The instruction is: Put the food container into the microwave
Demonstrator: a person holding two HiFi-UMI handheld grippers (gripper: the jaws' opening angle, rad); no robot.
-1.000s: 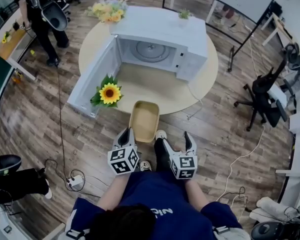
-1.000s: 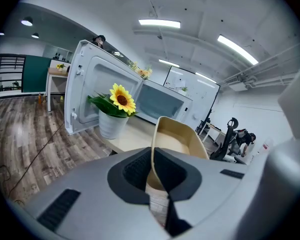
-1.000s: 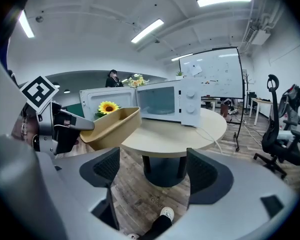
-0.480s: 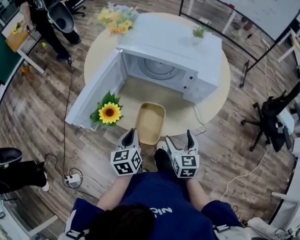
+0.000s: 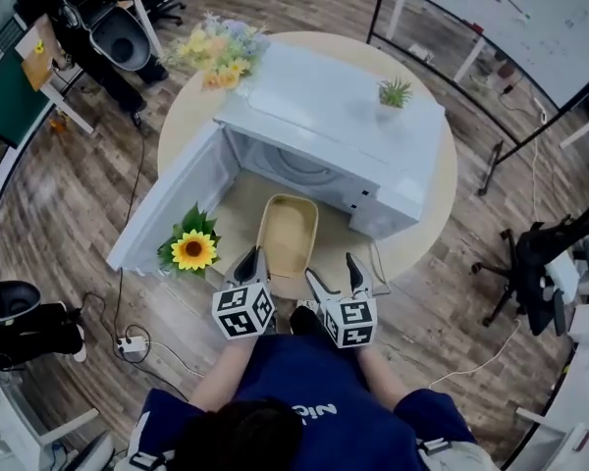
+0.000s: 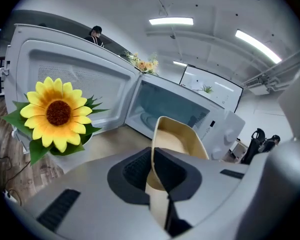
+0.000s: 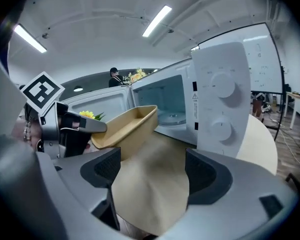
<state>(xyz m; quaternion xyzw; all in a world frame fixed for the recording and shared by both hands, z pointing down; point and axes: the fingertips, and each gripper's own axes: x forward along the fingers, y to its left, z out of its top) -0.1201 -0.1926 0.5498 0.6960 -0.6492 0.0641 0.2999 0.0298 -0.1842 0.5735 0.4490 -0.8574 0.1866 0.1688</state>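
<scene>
Navy shirt (image 5: pixel 314 386); grey left gripper (image 5: pixel 252 255), right gripper (image 5: pixel 332 269).

Floor (image 5: pixel 69 194): wood-look planks in mixed brown tones throughout.

Centre: one round desk (image 5: pixel 438 199) with a pale beige top.

Upper right: a white board (image 5: pixel 530 8) in a dark frame on legs, standing just beyond the desk.

Right edge: a black office chair (image 5: pixel 540 263), well apart from the desk.

Upper left: a small wood-topped table (image 5: pixel 37 52) on white legs, near a green panel (image 5: pixel 5 101).

Floor, lower left: a white power strip (image 5: pixel 130 343), with a dark cable running up past the desk.

Ceiling (image 6: pixel 215 14): white, with exposed fittings.

Lighting: long strip lamps (image 6: pixel 171 21); those in view are lit, and the illumination is even.
</scene>
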